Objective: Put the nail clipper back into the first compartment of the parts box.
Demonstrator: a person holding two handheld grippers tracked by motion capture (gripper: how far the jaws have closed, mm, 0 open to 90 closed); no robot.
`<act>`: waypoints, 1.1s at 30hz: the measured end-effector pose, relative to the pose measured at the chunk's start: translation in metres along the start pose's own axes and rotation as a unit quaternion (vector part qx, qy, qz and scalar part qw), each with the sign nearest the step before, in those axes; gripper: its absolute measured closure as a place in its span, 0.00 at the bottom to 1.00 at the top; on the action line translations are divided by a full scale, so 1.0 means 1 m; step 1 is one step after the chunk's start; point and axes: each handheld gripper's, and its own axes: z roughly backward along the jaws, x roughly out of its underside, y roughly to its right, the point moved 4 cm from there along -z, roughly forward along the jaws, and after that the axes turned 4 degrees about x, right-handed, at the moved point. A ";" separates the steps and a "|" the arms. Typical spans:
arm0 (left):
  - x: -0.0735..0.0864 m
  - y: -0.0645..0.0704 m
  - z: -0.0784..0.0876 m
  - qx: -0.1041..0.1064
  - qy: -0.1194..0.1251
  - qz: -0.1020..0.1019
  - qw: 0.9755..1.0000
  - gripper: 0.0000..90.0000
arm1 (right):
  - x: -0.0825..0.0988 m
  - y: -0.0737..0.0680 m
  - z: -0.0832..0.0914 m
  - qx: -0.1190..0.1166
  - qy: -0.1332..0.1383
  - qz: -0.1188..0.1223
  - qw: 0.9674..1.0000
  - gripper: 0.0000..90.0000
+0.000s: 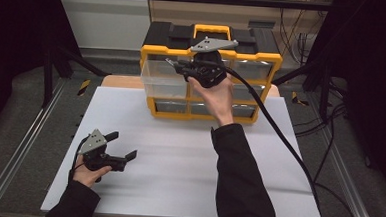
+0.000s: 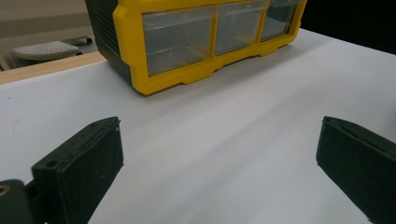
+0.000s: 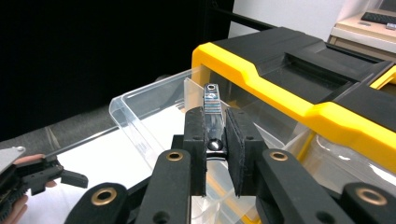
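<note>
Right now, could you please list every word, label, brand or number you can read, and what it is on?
None can be read. The yellow and black drawer organizer, its clear pulled-out drawer, the small metal piece in the right gripper and the left gripper show no legible print.

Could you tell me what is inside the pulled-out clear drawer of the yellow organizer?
The clear drawer looks bare where visible. The right gripper holds a small metal piece above it. The gripper's jaws cover part of the drawer's inside, so that part cannot be checked.
</note>
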 end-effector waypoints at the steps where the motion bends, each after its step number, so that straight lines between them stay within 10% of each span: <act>1: 0.000 0.000 0.000 0.000 0.000 0.000 1.000 0.00 | 0.000 0.000 -0.002 0.002 -0.004 0.001 1.000 0.88; 33: 0.000 0.000 0.000 0.000 0.000 -0.001 1.000 0.01 | 0.011 0.001 -0.024 0.019 -0.027 -0.002 0.999 0.84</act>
